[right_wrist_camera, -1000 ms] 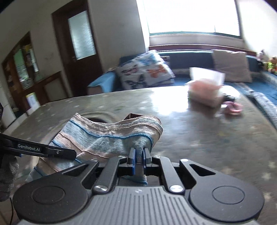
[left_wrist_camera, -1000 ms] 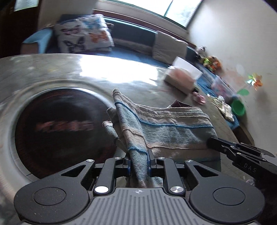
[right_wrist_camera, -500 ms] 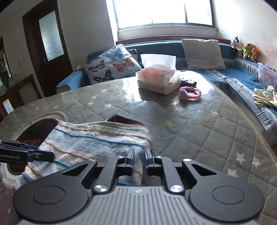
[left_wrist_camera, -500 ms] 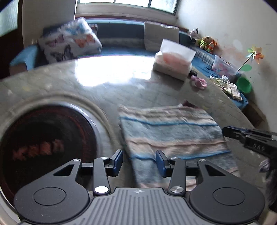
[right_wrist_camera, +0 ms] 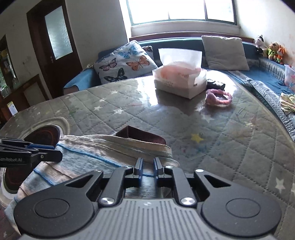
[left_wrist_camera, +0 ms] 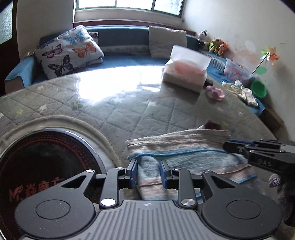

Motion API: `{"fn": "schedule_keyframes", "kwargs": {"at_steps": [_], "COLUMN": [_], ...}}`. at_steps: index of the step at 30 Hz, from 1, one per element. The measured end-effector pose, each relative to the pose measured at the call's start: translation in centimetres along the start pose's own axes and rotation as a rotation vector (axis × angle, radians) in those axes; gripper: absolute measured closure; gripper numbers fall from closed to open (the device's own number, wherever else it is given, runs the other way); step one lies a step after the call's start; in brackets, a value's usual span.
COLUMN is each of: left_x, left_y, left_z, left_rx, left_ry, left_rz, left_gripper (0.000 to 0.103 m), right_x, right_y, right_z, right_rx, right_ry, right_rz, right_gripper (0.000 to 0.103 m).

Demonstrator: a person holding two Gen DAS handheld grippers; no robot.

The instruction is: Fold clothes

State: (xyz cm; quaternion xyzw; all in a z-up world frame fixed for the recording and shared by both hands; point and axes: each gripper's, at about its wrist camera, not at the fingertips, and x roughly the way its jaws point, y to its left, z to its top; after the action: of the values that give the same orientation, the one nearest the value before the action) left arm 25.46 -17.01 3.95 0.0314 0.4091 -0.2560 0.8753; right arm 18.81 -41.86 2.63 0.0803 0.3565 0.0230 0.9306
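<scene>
A striped blue-and-beige garment (left_wrist_camera: pixel 184 153) lies folded on the near part of a quilted, star-patterned surface (left_wrist_camera: pixel 129 114), just right of a dark round inset (left_wrist_camera: pixel 42 166) sunk into that surface; a maroon item (right_wrist_camera: pixel 140 135) pokes out from under the garment's far edge. The left claw (left_wrist_camera: pixel 148 171) straddles a fold at the garment's near left end, its jaws closing with the cloth between them, the blue pads apart and not visibly pressing on it; the right claw (right_wrist_camera: pixel 147 167) sits at the garment's near right edge, jaws a narrow slit apart, and whether a thin edge of cloth is caught between them cannot be told. Each claw shows in the other's view, the right one reaching in over the garment's right end and the left one over its left end. Farther off on the surface stand a tissue box (right_wrist_camera: pixel 181 81), a pink hair band (right_wrist_camera: pixel 218 97) and a small black object (right_wrist_camera: pixel 215 85); beyond, a blue sofa (right_wrist_camera: pixel 258 77) carries a butterfly-print cushion (right_wrist_camera: pixel 123 62) and a grey cushion (right_wrist_camera: pixel 224 52) below a bright window (right_wrist_camera: pixel 182 9).
</scene>
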Motion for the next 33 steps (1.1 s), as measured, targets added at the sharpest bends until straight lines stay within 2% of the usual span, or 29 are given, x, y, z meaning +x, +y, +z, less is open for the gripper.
{"fn": "schedule_keyframes", "kwargs": {"at_steps": [4, 10, 15, 21, 29, 33], "left_x": [-0.4, -0.2, 0.8, 1.2, 0.7, -0.3], "left_y": [0.3, 0.0, 0.3, 0.6, 0.9, 0.6], "left_z": [0.1, 0.8, 0.9, 0.7, 0.7, 0.3], "left_rx": [-0.006, 0.002, 0.002, 0.011, -0.022, -0.012], "left_ry": [-0.011, -0.026, -0.015, -0.022, -0.035, -0.052], "left_rz": [-0.019, -0.028, -0.022, -0.031, -0.030, -0.012], "left_gripper": [0.074, 0.074, 0.074, 0.072, 0.071, 0.073], "right_x": [-0.3, -0.8, 1.5, 3.9, 2.2, 0.6], "right_y": [0.5, 3.4, 5.1, 4.5, 4.7, 6.1], "right_z": [0.4, 1.9, 2.7, 2.8, 3.1, 2.3], "right_rx": [-0.023, -0.089, -0.131, -0.113, -0.136, -0.196], "right_ry": [-0.011, -0.048, -0.035, -0.006, 0.005, 0.009], "right_rz": [-0.010, 0.068, 0.078, 0.067, 0.100, 0.145], "right_gripper": [0.091, 0.091, 0.091, 0.091, 0.090, 0.088]}}
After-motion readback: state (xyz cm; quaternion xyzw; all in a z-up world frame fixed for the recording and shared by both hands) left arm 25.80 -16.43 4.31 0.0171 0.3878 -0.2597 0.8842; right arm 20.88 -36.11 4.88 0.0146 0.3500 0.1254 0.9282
